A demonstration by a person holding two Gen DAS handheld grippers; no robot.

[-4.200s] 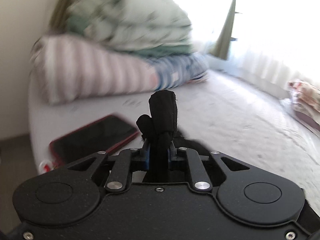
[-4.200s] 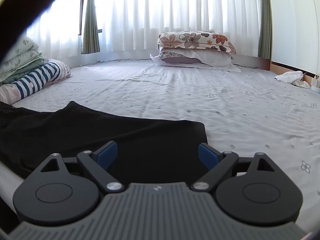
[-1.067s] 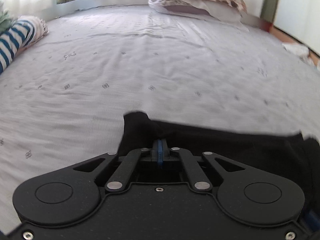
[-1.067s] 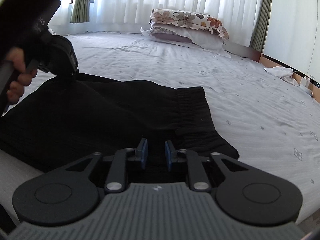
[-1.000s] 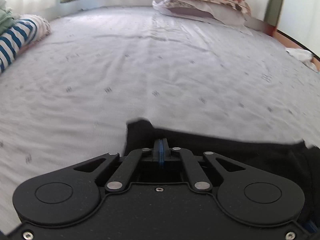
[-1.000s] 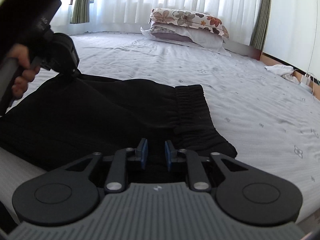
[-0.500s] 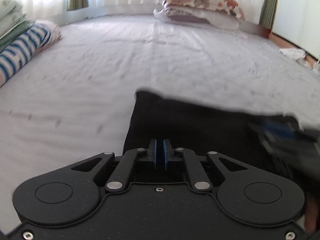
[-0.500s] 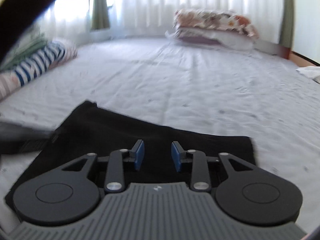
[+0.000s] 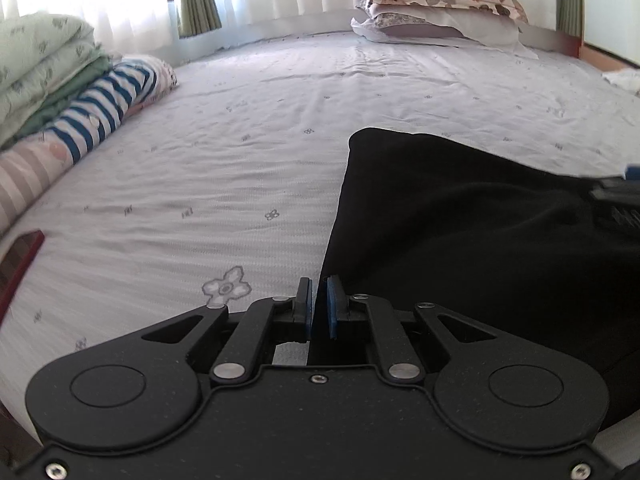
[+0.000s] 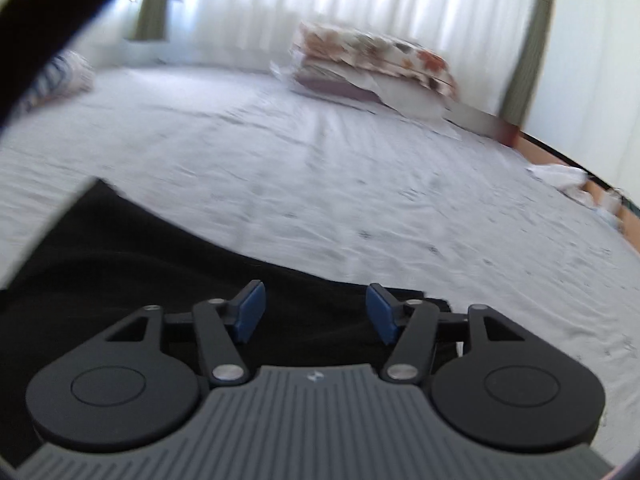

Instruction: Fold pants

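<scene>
Both grippers have just let go — the right gripper (image 10: 312, 312) now spread wide, the left gripper (image 9: 319, 306) parted a crack at the cloth's edge — leaving the black pants (image 9: 460, 220) folded flat on the bed (image 9: 240, 152), one fold apparently done.

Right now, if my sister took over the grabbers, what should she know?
Left gripper: jaws a slit apart at the left edge of the black pants; whether it pinches cloth is unclear.
Right gripper: open, holding nothing, above the pants.
The pants lie flat on the bed, looking folded into a compact rectangle.
Left: check the fold, maybe fold again.
</scene>
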